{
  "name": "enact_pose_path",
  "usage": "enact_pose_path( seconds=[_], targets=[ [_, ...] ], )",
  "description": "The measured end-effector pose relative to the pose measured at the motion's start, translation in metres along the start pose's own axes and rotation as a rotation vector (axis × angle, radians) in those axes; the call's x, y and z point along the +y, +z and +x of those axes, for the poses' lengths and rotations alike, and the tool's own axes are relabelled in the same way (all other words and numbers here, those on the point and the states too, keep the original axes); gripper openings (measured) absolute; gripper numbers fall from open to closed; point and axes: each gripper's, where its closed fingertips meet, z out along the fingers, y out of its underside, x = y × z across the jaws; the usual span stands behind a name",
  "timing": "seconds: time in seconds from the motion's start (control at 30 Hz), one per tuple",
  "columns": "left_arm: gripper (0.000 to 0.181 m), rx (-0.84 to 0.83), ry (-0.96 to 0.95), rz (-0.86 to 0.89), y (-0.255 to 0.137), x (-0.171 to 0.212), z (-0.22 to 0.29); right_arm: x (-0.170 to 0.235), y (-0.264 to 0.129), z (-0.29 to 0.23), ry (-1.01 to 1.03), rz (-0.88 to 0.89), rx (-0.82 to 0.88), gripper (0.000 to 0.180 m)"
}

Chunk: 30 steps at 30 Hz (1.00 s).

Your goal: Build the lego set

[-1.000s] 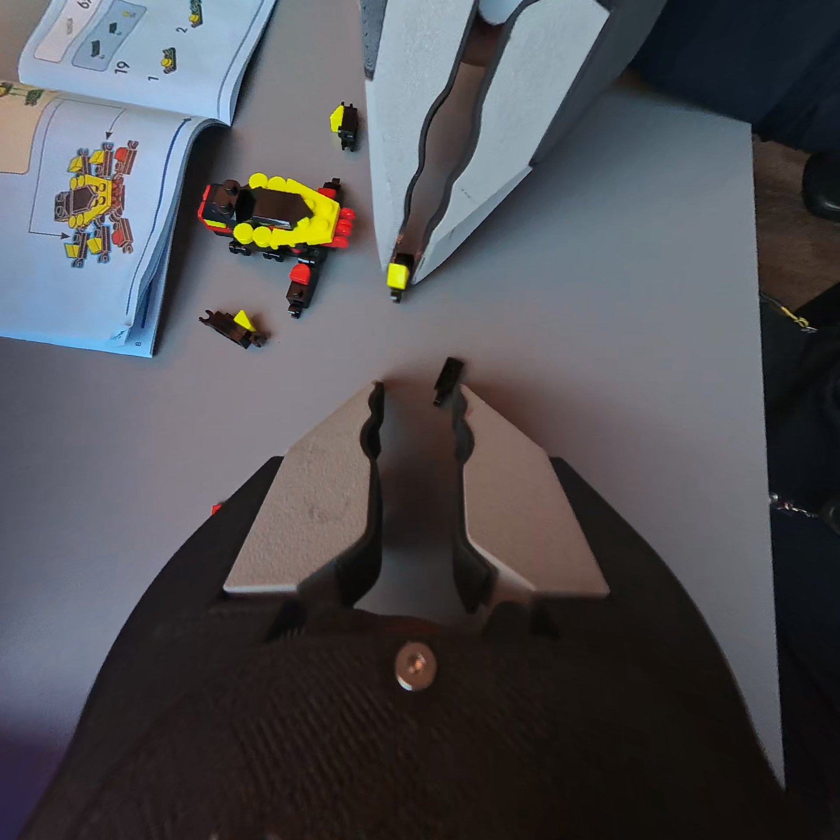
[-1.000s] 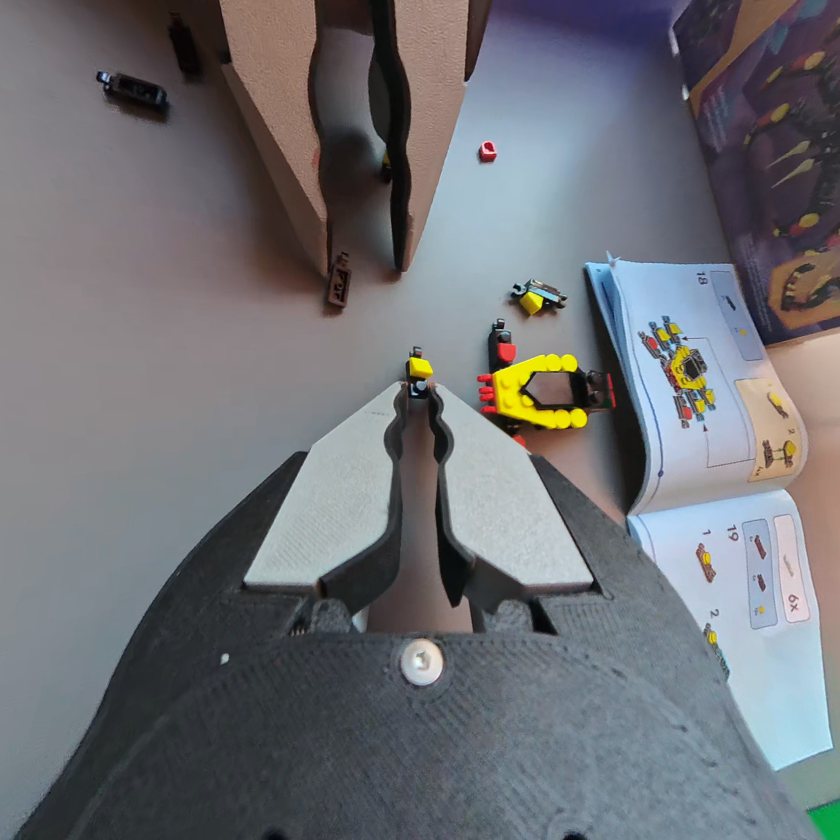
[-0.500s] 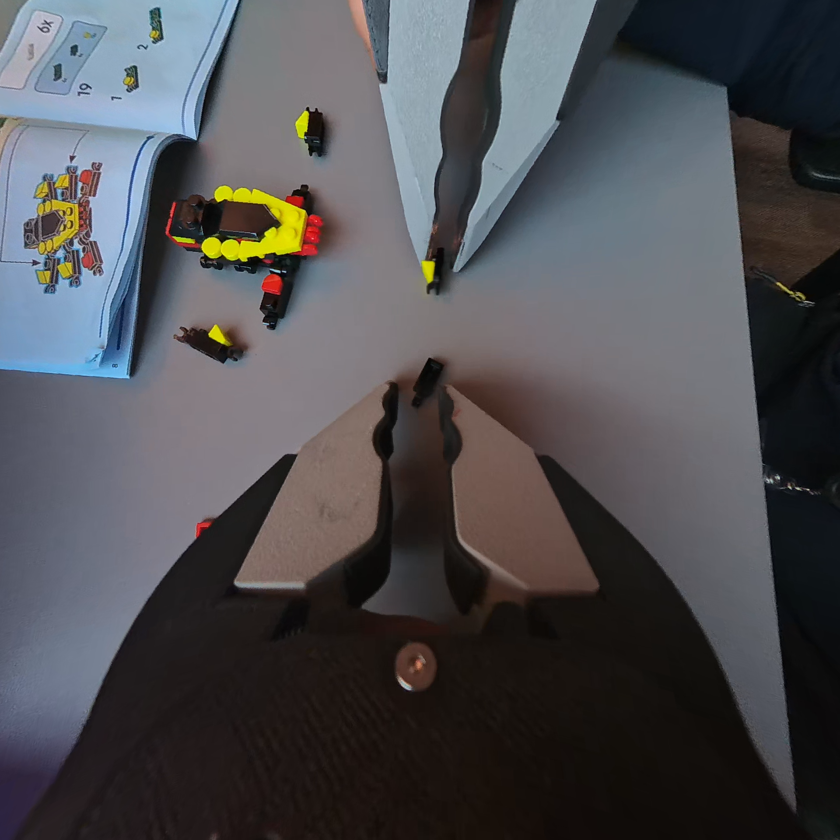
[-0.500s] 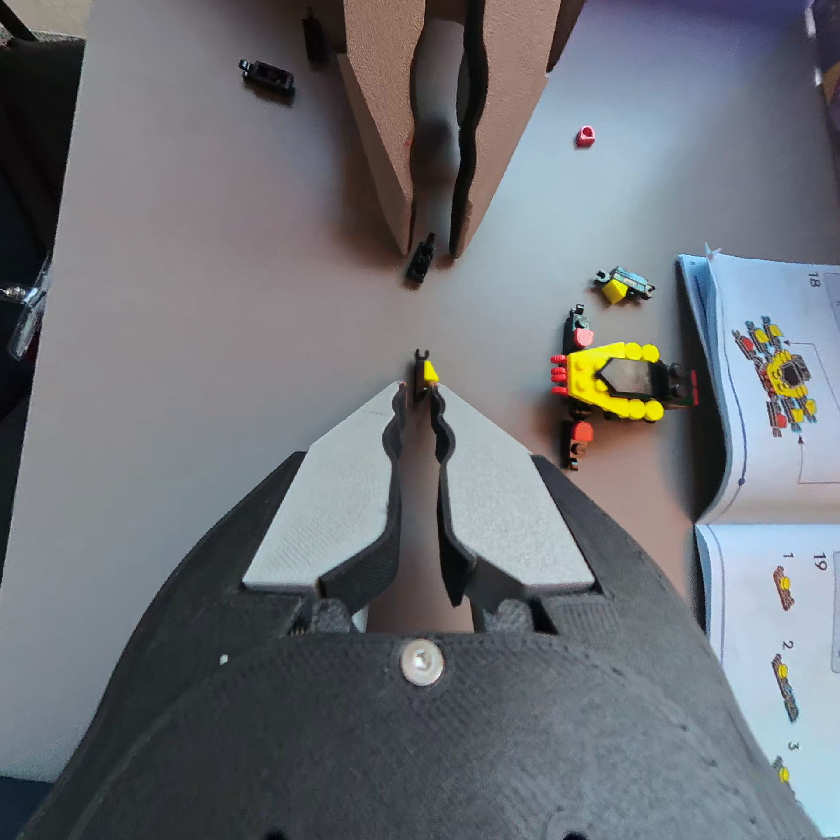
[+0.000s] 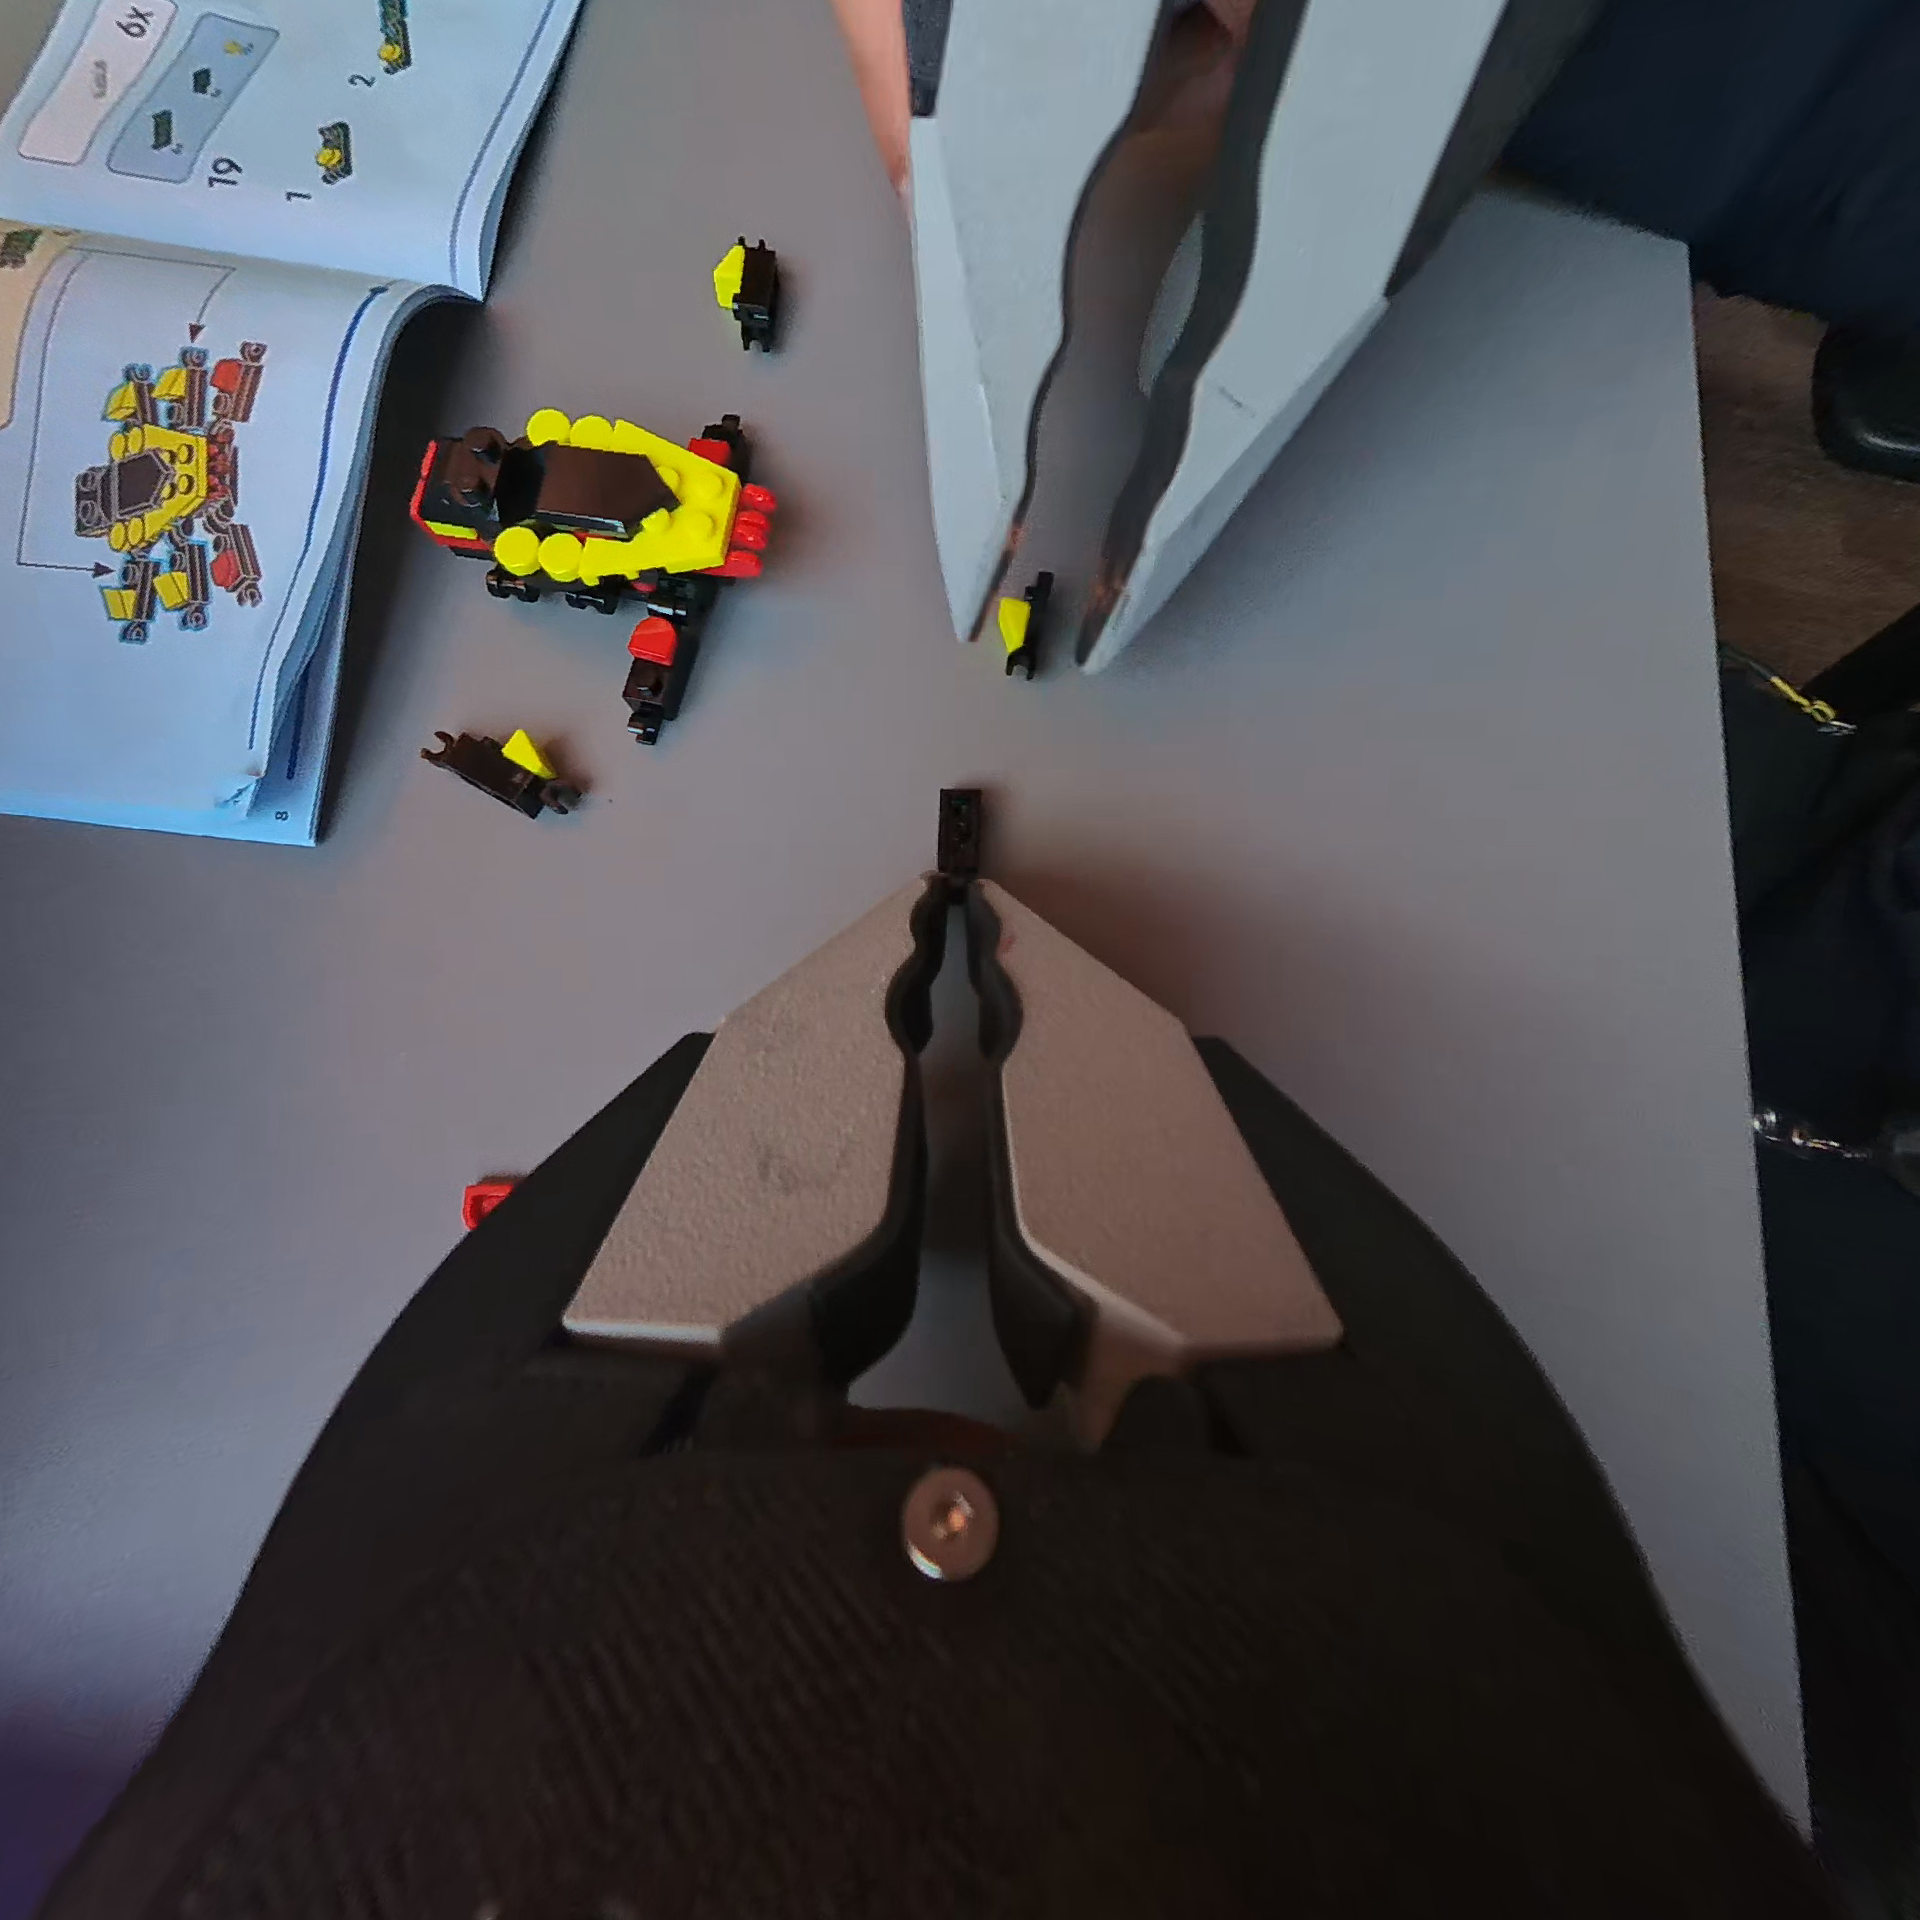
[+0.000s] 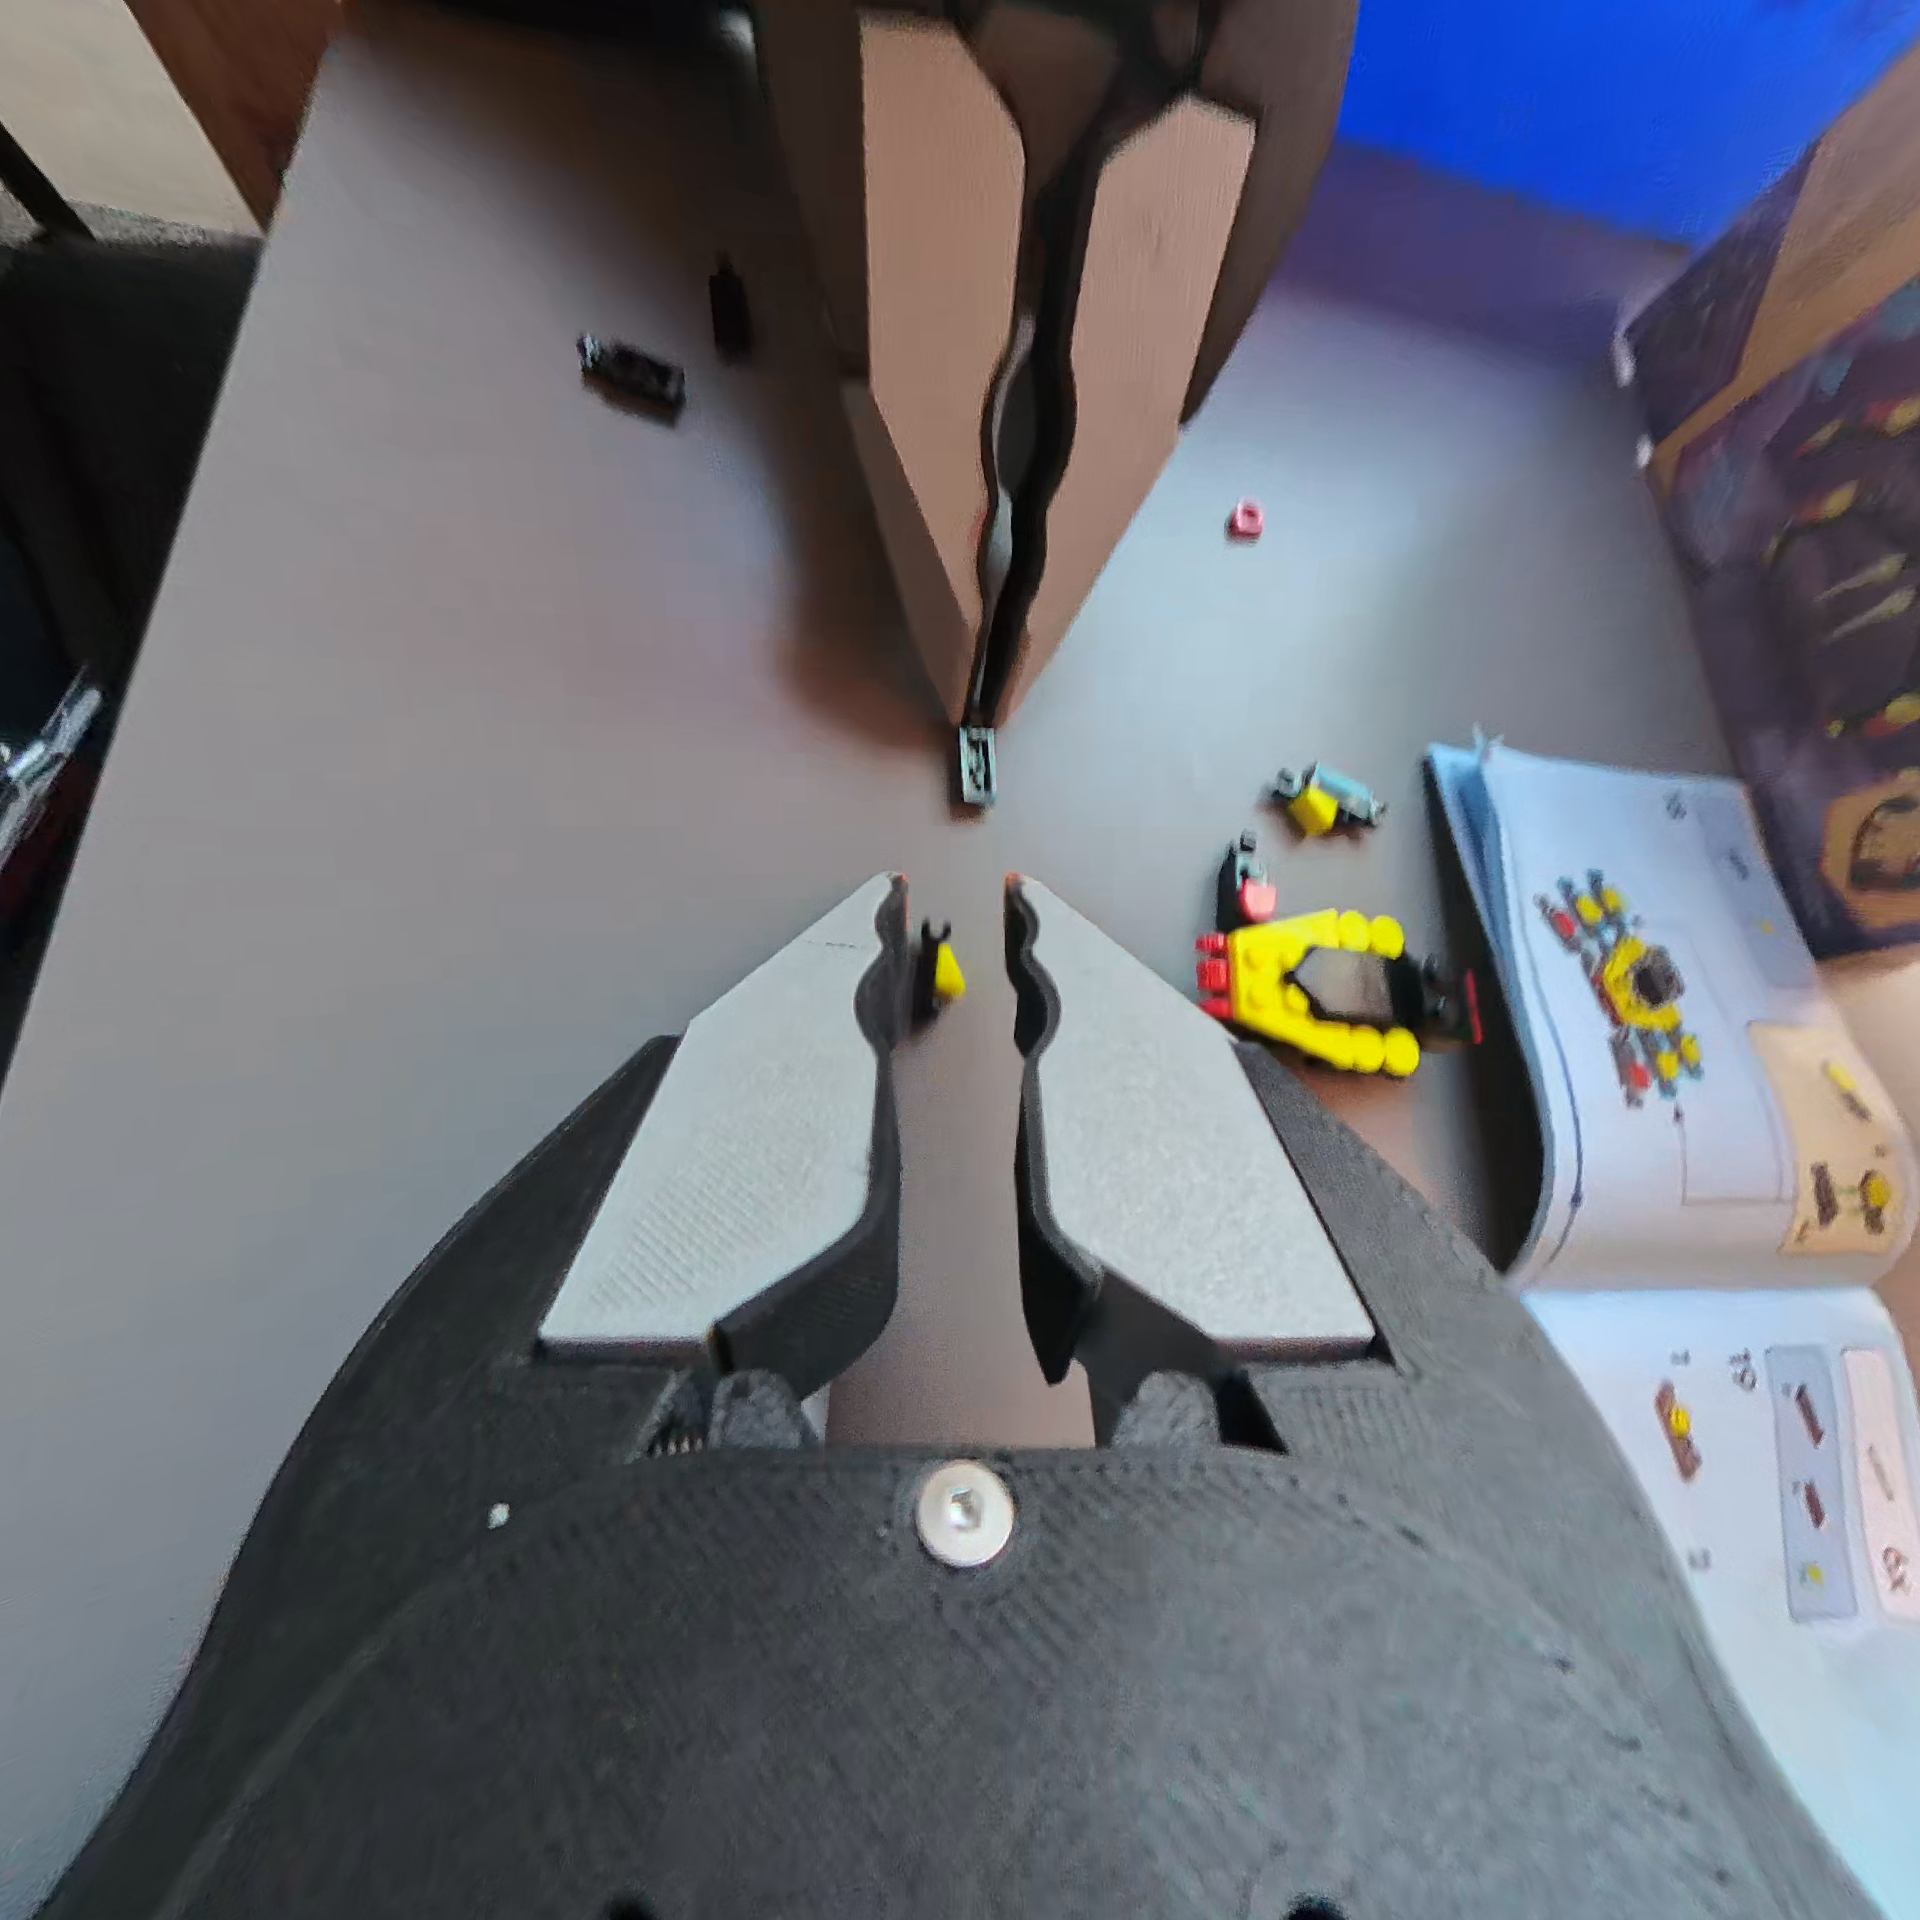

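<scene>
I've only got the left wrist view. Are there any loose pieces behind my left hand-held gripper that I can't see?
Observer: Yes. The right wrist view shows a long black piece and a shorter black piece lying on the table beyond the left hand-held gripper.
Operator: The red piece beside my hand-held gripper's body is half hidden. Is it attached to anything?
Observer: No, it lies alone on the table.
Operator: Anything past the booklet?
Observer: A dark printed box sits just beyond it, on the side away from the model.
</scene>
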Motion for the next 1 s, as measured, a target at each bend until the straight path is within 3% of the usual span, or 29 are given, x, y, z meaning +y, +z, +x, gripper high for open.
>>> enact_pose_path(
  seconds=[0.03,0.23,0.33,0.43,0.53,0.8,1.0],
  targets=[
    [0.0,0.002,-0.006,0.001,0.0,0.0,0.0,-0.005,0.003,-0.001,-0.016,0.014,0.006,0.017],
    [0.0,0.128,-0.108,0.082,-0.006,-0.012,0.012,-0.018,0.017,0.003,-0.134,0.027,0.108,0.017],
    [0.0,0.142,-0.143,0.112,-0.009,-0.016,0.01,-0.024,0.011,0.001,-0.18,0.065,0.121,0.0],
    [0.0,0.175,-0.156,0.148,-0.012,-0.022,0.014,-0.024,0.006,0.007,-0.162,0.075,0.144,0.0],
    [0.0,0.163,-0.157,0.152,-0.014,-0.023,0.011,-0.029,0.001,0.001,-0.184,0.114,0.122,0.017],
    [0.0,0.194,-0.205,0.181,-0.016,-0.026,0.011,-0.027,0.008,0.001,-0.253,0.071,0.175,0.001],
    [0.0,0.212,-0.259,0.243,-0.024,-0.035,0.007,-0.034,-0.001,0.004,-0.248,0.128,0.196,0.011]
  ],
)
